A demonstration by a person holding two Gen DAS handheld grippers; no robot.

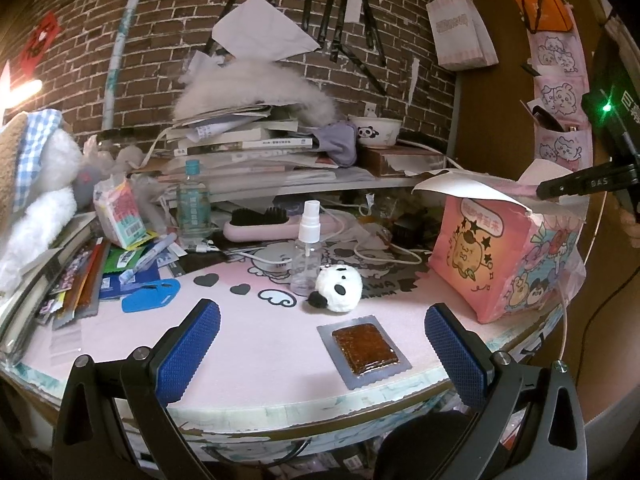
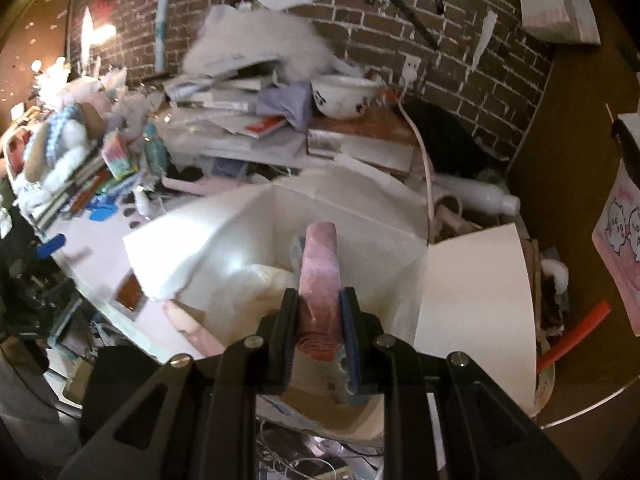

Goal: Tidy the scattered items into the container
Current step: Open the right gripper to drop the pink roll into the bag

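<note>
**Pink roll over the box mouth, not dropped yet**

Pink roll [image 2: 320, 276] is clamped in right gripper [image 2: 320, 340], jaws narrow on its sides, hanging over the open cartoon box [image 1: 492, 256]; white inside walls and a pale bag show below it in the right wrist view. Left gripper [image 1: 320, 344] is wide open w/ nothing in it, low over the pink desk mat [image 1: 256, 340].

Still out on the mat: sauce packet [image 1: 364, 350], panda plush [image 1: 338, 288], spray bottle [image 1: 307, 252].

Risks, as I judge it:
- Roll pokes well past the fingertips; let go off-centre and it could tip onto a flap and slide out.
- Loose flap [image 2: 476, 312] near the gripper may get knocked shut.
- Light box could shift if bumped.
</note>
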